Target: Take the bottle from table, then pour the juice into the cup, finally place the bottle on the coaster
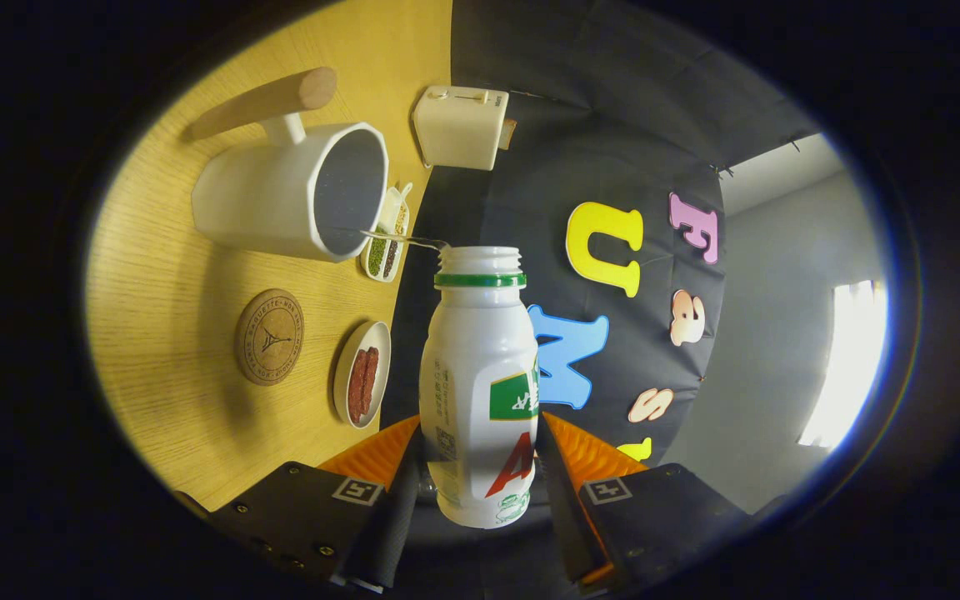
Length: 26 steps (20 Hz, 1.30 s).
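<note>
Mid-pour: gripper [480, 467] clamped on the white plastic bottle [480, 375].
Thin stream could miss the white faceted cup [297, 192] if the tilt wobbles.

The light wood-grain tabletop [163, 333] carries a white faceted cup with a wooden handle [280, 200], a round cork coaster [269, 337] near it, a small white dish of reddish strips [362, 385], a divided white tray of green and dark grains [386, 246], and a cream toaster [459, 127].
</note>
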### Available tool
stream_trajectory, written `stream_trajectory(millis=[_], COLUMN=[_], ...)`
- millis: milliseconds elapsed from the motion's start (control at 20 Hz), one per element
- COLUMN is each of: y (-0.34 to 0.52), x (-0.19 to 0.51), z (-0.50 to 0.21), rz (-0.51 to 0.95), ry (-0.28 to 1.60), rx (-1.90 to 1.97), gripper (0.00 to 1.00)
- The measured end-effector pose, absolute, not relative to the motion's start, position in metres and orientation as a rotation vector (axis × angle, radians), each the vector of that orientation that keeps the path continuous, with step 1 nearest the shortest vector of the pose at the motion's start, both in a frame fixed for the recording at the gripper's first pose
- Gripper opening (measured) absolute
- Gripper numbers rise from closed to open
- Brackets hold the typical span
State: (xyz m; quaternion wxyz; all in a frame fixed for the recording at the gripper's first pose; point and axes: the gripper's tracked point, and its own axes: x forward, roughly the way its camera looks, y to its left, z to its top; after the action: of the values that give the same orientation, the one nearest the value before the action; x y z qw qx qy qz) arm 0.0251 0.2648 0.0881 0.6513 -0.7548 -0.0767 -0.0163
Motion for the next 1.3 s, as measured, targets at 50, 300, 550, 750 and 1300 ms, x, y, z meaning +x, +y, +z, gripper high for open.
stream_trajectory(millis=[50,300,550,750,1300], y=[0.2645,0.2645,0.2636,0.2652,0.2664], x=[0.0250,0.0252,0.0251,0.0246,0.0238], z=[0.0879,0.0891,0.0891,0.0897,0.0907], rz=[-0.036,-0.040,-0.042,-0.045,-0.051], ry=[-0.173,-0.178,-0.179,-0.185,-0.196], rx=[-1.716,-1.724,-1.731,-1.741,-1.769], gripper=[0.72,0.72,0.73,0.73,0.73])
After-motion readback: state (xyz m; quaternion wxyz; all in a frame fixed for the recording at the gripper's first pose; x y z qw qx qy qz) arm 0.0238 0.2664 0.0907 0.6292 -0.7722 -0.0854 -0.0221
